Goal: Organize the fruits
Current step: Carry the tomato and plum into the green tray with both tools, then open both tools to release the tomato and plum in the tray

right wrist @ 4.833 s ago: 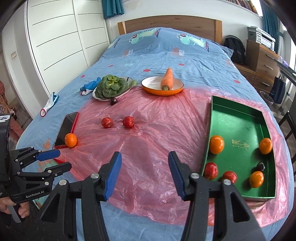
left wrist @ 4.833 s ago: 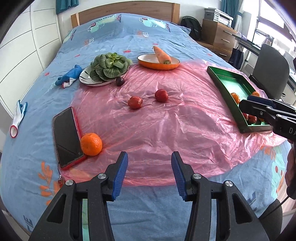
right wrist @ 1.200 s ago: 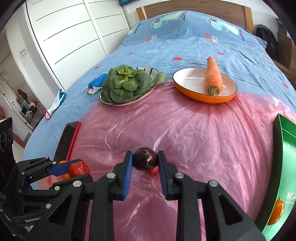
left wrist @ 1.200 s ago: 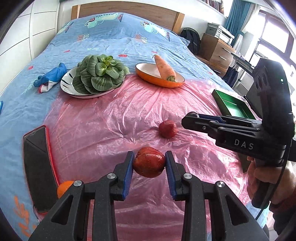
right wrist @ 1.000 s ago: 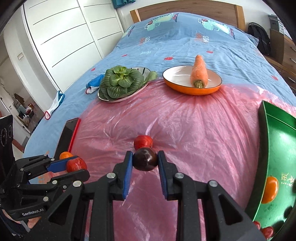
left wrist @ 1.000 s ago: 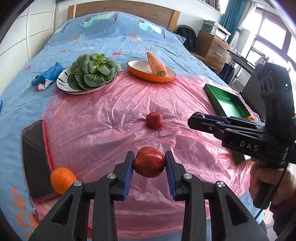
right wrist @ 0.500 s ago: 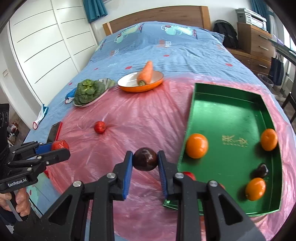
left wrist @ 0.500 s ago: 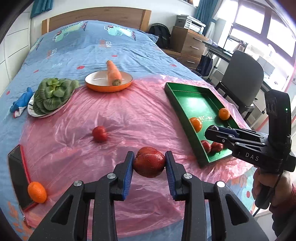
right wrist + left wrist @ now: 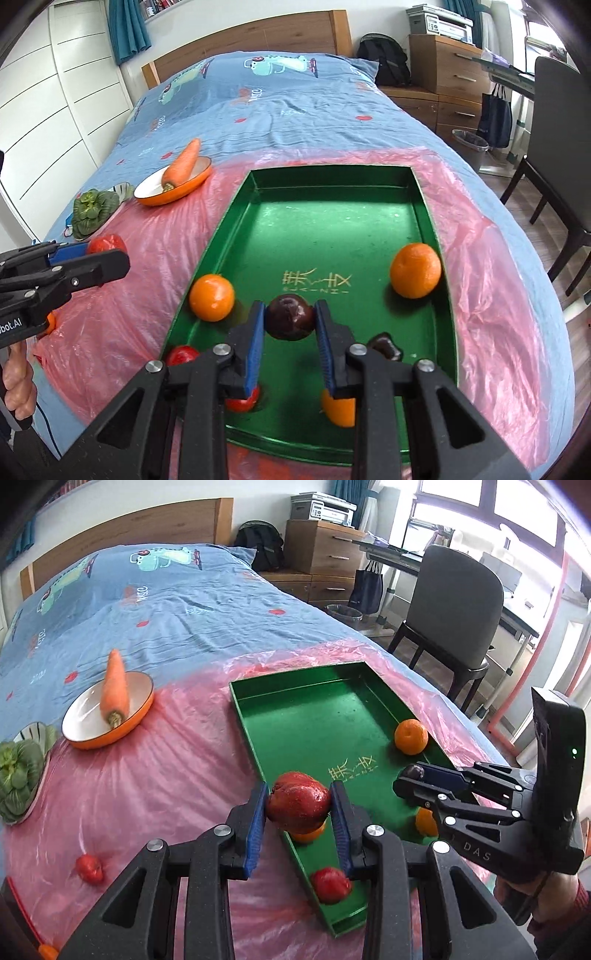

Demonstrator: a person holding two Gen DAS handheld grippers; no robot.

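My left gripper is shut on a red fruit, held above the near left rim of the green tray. My right gripper is shut on a dark purple fruit over the tray's near half. In the tray lie oranges, red fruits and another dark fruit. One red fruit lies loose on the pink plastic sheet at the left. From the right wrist view the left gripper shows at the left with its red fruit.
An orange-rimmed bowl with a carrot and a plate of green leaves sit on the bed at the left. An orange lies at the sheet's near left corner. A chair, drawers and a bin stand right of the bed.
Both grippers have swung right across the sheet, each carrying its fruit, from over the sheet's middle to over the green tray. The loose red fruit stays behind at the left.
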